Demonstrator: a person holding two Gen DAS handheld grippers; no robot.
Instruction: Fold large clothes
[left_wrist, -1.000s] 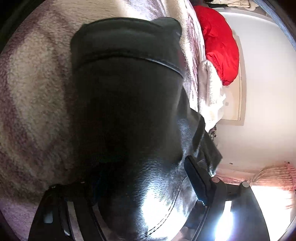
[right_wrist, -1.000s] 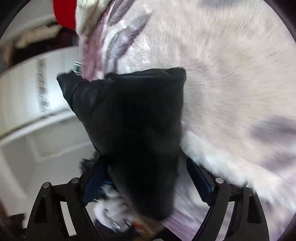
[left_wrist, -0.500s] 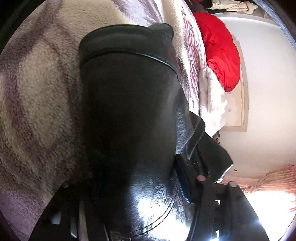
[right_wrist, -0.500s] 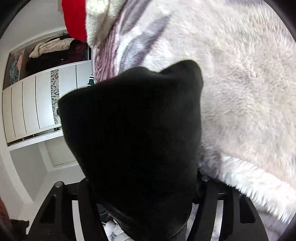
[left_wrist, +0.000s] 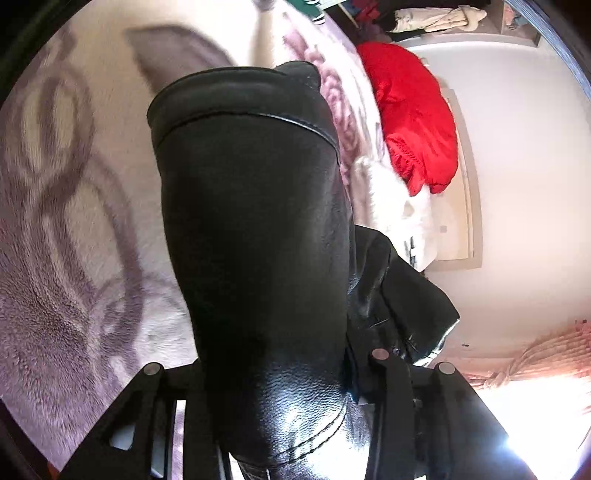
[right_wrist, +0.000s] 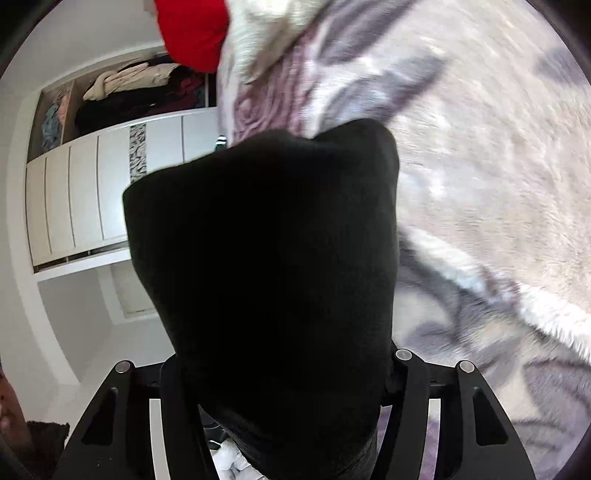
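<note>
A black leather jacket (left_wrist: 258, 221) fills the middle of the left wrist view and hangs over my left gripper (left_wrist: 273, 354). Its jaws are closing with the leather pinched between them, and the fingertips are hidden under it. In the right wrist view another part of the jacket (right_wrist: 266, 240) shows as matt black cloth. It runs between the closing jaws of my right gripper (right_wrist: 273, 354) and covers their tips. Both held parts are raised off the fluffy cream and purple blanket (left_wrist: 74, 221) on the bed.
A red garment (left_wrist: 410, 122) and a white fluffy cushion (left_wrist: 391, 206) lie at the far end of the bed. A white wardrobe (right_wrist: 74, 195) with clothes on an open shelf (right_wrist: 129, 85) stands past the bed's edge. A pink curtain (left_wrist: 535, 354) hangs by a bright window.
Both grippers have narrowed onto the jacket and risen, lifting it off the blanket. More of the wardrobe and the room now shows around the jacket.
</note>
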